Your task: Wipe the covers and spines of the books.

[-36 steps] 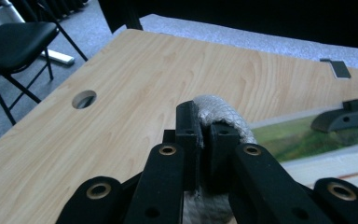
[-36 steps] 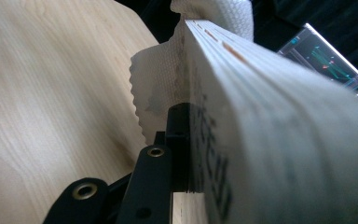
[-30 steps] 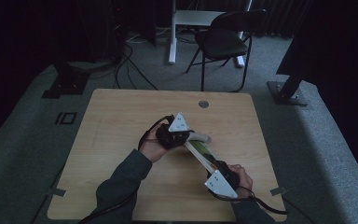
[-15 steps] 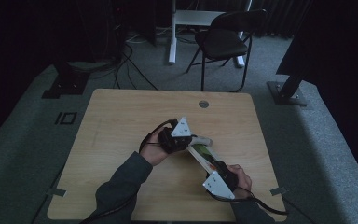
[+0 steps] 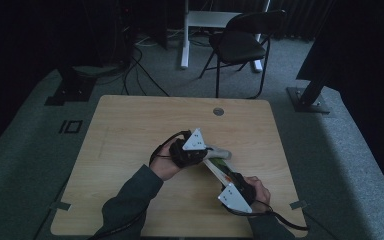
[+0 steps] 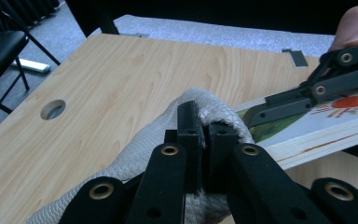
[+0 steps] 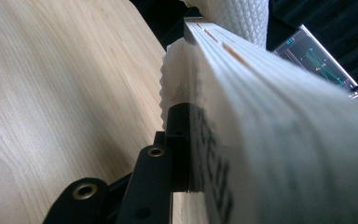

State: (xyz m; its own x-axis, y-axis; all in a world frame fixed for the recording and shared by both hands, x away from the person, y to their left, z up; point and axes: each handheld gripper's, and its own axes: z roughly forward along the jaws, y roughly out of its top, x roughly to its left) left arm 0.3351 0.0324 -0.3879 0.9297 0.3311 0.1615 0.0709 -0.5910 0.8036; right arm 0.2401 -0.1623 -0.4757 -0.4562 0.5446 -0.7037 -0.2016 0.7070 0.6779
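Both hand-held grippers work over the middle of the wooden desk (image 5: 130, 130) in the high view: the left hand-held gripper (image 5: 203, 150) comes in from the lower left on a dark-sleeved forearm, the right hand-held gripper (image 5: 228, 176) from the bottom edge, its grey plate toward the camera. Between them lies a flat picture board (image 5: 219, 167), raised at an angle, with a grey cloth (image 5: 221, 151) at its far end. From the left gripper view, the left one's jaws are pinched together on a fold of the cloth (image 6: 135, 158), which bunches against the board's (image 6: 326, 128) near end; the right hand-held gripper (image 6: 261, 114) clamps the printed board from the far side, a fingertip above it. From the right gripper view, the right one's jaws are closed on the board's (image 7: 279, 126) edge, which runs away from the lens, the waffle-textured cloth (image 7: 235, 16) draped over its far end, the desk (image 7: 51, 93) beside.
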